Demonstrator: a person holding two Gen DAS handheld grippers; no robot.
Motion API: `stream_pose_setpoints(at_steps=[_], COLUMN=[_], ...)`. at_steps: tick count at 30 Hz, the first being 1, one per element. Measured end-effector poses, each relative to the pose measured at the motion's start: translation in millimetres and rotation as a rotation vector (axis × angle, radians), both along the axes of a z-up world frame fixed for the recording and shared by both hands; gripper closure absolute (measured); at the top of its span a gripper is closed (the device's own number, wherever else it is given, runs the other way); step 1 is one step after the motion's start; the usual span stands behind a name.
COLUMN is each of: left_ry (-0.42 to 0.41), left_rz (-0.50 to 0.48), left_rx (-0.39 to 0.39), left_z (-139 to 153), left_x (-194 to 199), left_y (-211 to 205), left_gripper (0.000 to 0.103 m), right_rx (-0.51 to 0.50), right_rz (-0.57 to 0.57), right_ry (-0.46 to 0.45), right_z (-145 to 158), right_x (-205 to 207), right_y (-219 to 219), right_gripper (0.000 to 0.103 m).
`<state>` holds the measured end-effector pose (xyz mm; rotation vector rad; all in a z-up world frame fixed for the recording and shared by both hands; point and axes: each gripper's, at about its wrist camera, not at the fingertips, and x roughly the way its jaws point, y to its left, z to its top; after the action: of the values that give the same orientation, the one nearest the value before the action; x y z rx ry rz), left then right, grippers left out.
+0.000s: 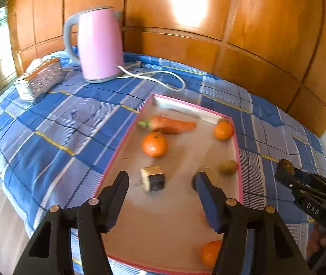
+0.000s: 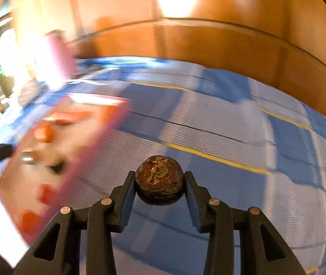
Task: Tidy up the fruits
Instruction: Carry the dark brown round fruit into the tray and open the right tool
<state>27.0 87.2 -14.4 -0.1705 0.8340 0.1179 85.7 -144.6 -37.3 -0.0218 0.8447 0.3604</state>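
A pink-rimmed tray (image 1: 237,151) lies on the blue checked cloth and holds a carrot (image 1: 169,125), three oranges (image 1: 154,144) (image 1: 223,130) (image 1: 209,253), a kiwi (image 1: 228,166) and a cut wooden-looking block (image 1: 153,178). My left gripper (image 1: 161,181) is open above the tray's near half, fingers either side of the block. My right gripper (image 2: 159,180) is shut on a dark brown wrinkled fruit (image 2: 159,178), held over the cloth right of the tray (image 2: 89,151). It also shows in the left wrist view (image 1: 286,167).
A pink kettle (image 1: 98,45) with a white cord (image 1: 163,78) stands at the back left. A shiny tissue box (image 1: 40,79) sits left of it. Wooden wall panels run behind. The cloth's edge drops off at the left.
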Motion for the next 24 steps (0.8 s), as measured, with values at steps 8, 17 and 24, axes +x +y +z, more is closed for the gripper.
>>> stream_pose_setpoints(at_steps=[8,17,24], left_ry=[-0.010,-0.032,-0.044], left_rz=[0.062,0.076,0.069], left_rx=[-0.021,-0.012,-0.006], left_z=[3,8,11], left_x=[-9,-16,-20], left_y=[22,24,19], left_gripper=[0.030,0.022,0.016], right_rx=[0.078,0.036,-0.005], right_rz=[0.193,0.252,0.162], right_ry=[0.065,0.055,-0.018], right_z=[9,8,17], right_x=[6,-21,-37], right_y=[78,104,95], right_gripper=[0.060,0.059,0.059])
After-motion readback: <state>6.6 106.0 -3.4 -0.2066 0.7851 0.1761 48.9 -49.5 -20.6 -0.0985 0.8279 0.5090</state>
